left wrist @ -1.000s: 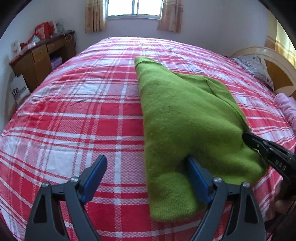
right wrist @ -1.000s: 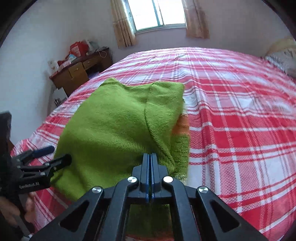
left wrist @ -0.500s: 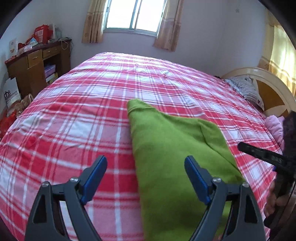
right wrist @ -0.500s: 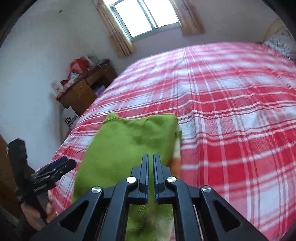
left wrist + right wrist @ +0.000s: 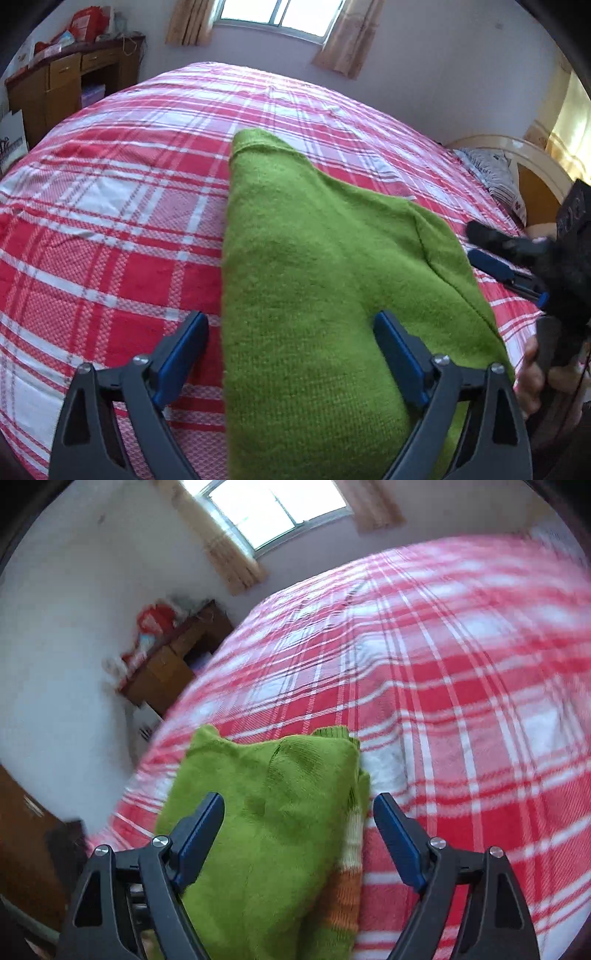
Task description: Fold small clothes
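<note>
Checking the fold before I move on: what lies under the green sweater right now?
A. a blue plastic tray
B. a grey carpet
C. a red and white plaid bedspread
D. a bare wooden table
C: the green sweater lies folded on the red and white plaid bedspread.

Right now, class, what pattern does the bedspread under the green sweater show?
Red, pink and white plaid on the bedspread; clearest in the left wrist view.
</note>
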